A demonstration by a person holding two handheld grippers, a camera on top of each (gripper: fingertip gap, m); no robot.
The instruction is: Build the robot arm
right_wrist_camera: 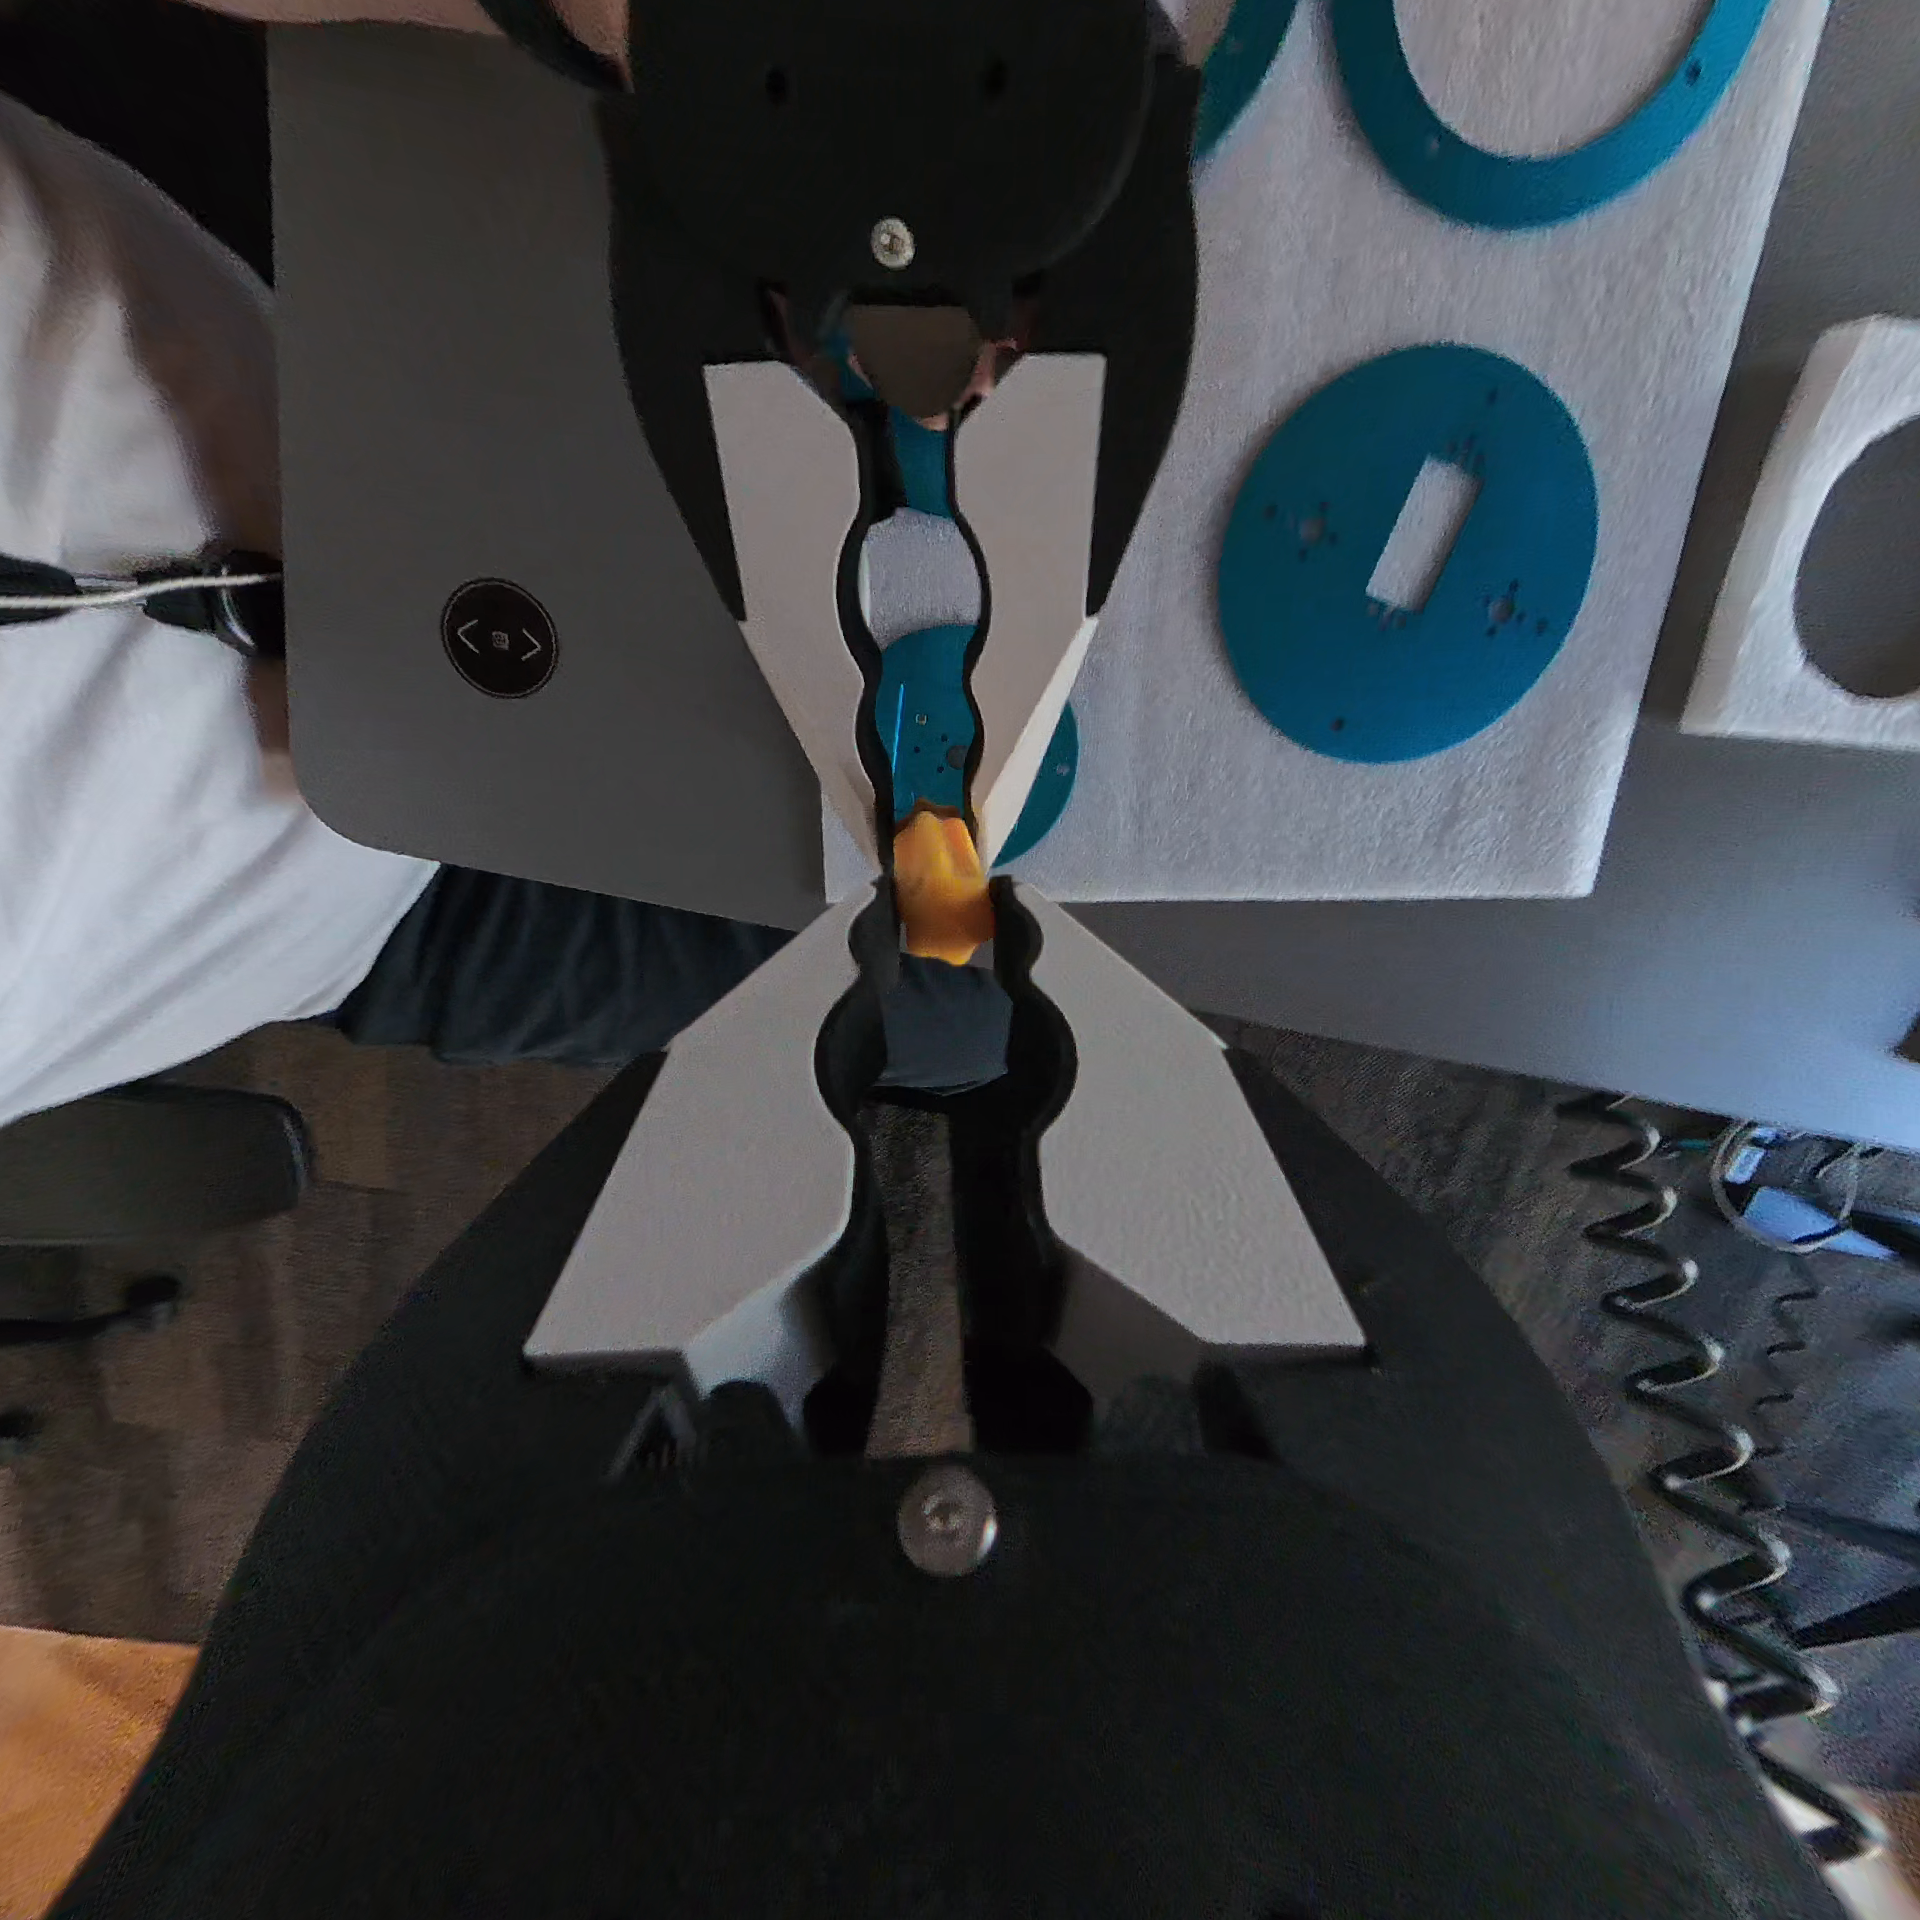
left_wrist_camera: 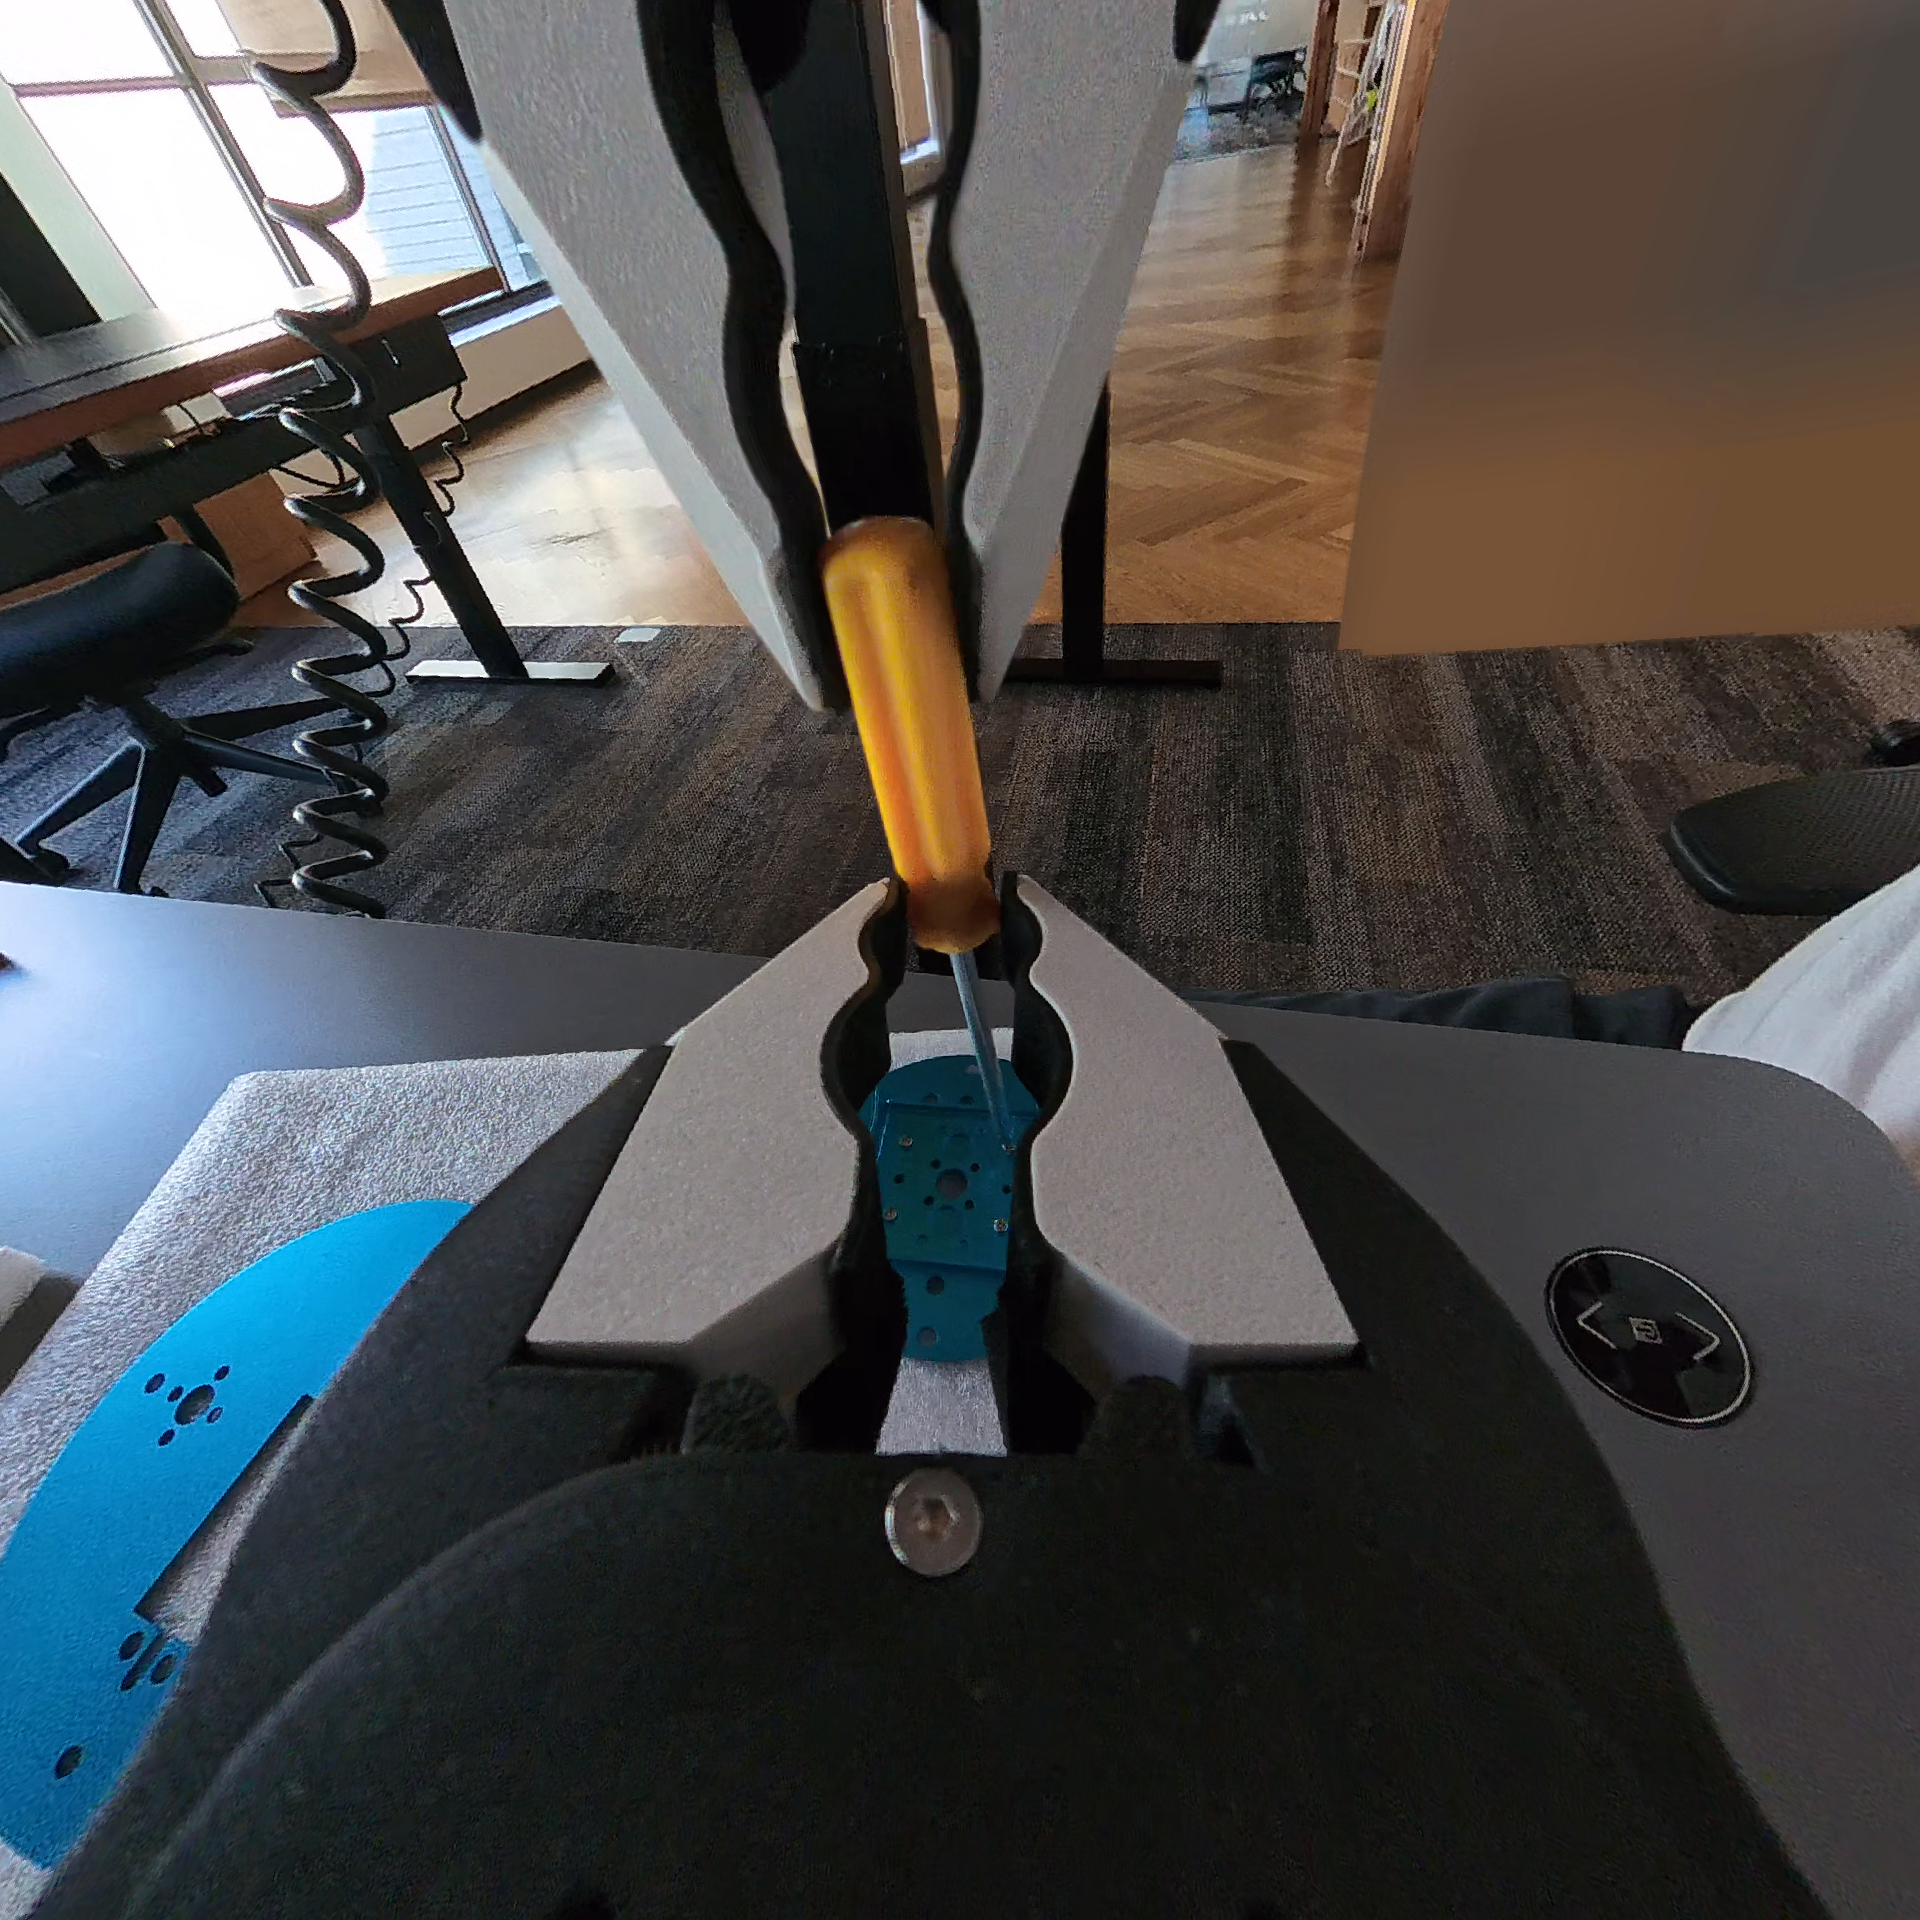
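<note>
A screwdriver with an orange handle [left_wrist_camera: 904, 727] stands tilted, its thin metal shaft reaching down to a small blue perforated bracket [left_wrist_camera: 940, 1184] on a white foam pad [left_wrist_camera: 343, 1132]. My left gripper [left_wrist_camera: 951, 899] is shut about the lower end of the handle, just above the bracket. My right gripper [left_wrist_camera: 904, 696] comes down from above, shut on the handle's upper part. In the right wrist view the handle [right_wrist_camera: 935, 894] shows end-on in my right gripper [right_wrist_camera: 940, 909]. There the left gripper [right_wrist_camera: 935, 831] reaches in from the top, over the bracket [right_wrist_camera: 920, 727].
On the foam pad [right_wrist_camera: 1299, 260] lie a blue disc with a rectangular slot [right_wrist_camera: 1299, 665] and a blue ring [right_wrist_camera: 1527, 197]. A white foam block with a hole [right_wrist_camera: 1756, 623] stands beside it. The grey table [left_wrist_camera: 1558, 1143] bears a round black button [left_wrist_camera: 1647, 1335]. A person in white [right_wrist_camera: 125, 623] sits at its edge. A coiled cable [left_wrist_camera: 332, 623] hangs at the left. Spacing between my two grippers at the tips: around 4 cm. From the left gripper's tips to the small blue perforated bracket [left_wrist_camera: 940, 1184] is close to 8 cm.
</note>
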